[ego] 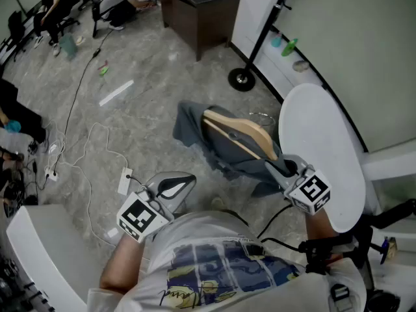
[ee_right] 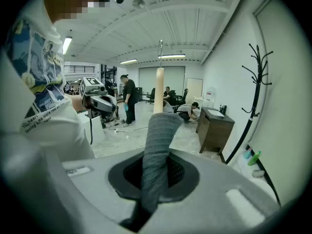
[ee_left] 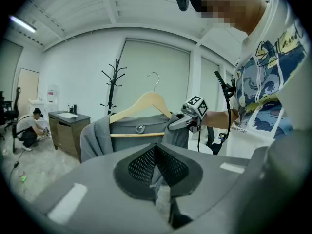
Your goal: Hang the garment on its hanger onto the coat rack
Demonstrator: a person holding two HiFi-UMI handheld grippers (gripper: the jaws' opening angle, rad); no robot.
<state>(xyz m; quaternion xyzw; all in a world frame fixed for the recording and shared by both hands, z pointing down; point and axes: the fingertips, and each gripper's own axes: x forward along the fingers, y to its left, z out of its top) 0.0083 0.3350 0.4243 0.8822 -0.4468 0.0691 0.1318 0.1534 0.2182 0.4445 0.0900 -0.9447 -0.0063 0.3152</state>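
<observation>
A grey garment (ego: 214, 145) hangs on a wooden hanger (ego: 242, 135) with a metal hook (ego: 263, 117), held in the air over the floor. My right gripper (ego: 276, 166) is shut on the garment's shoulder at the near end of the hanger. In the right gripper view the grey cloth (ee_right: 157, 135) runs between the jaws and the hanger (ee_right: 158, 89) rises beyond it. My left gripper (ego: 185, 184) hovers to the left, apart from the garment, jaws together and empty. The black coat rack (ego: 260, 41) stands by the wall beyond the garment. From the left gripper view the garment (ee_left: 139, 130) faces me.
A white round table (ego: 322, 142) is just right of my right gripper. A dark cabinet (ego: 198, 12) stands left of the rack's base (ego: 242, 78). Cables and a power strip (ego: 125, 181) lie on the floor at left. People sit at the far back left (ego: 55, 2).
</observation>
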